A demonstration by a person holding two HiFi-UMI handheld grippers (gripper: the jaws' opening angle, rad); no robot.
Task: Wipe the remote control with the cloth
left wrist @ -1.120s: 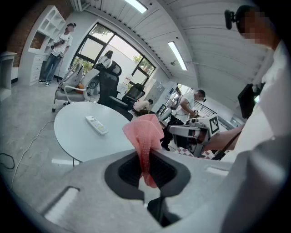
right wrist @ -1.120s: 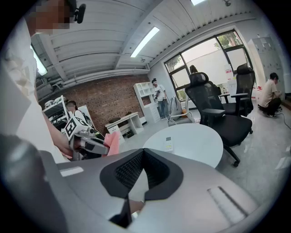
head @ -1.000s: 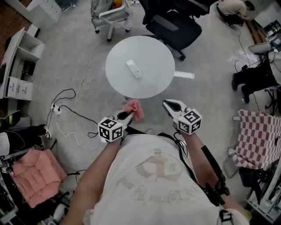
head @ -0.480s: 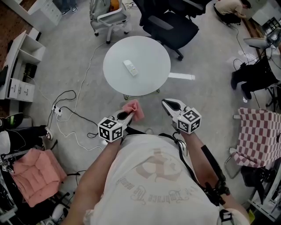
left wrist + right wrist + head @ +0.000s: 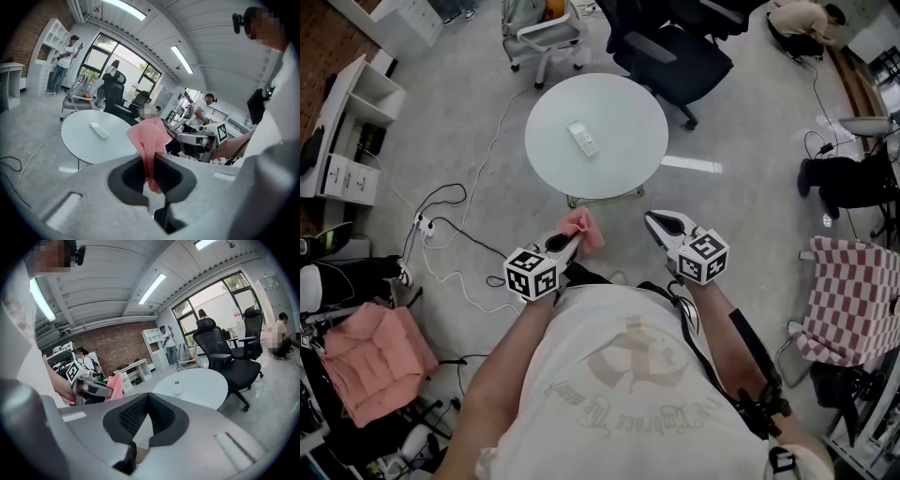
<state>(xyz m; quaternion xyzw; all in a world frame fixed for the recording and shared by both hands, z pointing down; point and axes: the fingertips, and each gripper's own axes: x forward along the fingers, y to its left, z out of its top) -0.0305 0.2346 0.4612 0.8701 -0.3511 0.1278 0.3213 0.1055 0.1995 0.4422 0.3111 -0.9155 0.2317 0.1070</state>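
Grey floor lies under you; your left claw is clamped on the pink cloth, which sticks out past its tips, and your right claw just beside it is closed tight on nothing. Ahead of both claws and well apart from them, the remote control lies on the round white bench.

Nothing legible. Curved lettering printed across shirt, seen upside down, too small and warped to make out. No other labels, brands or numbers readable.
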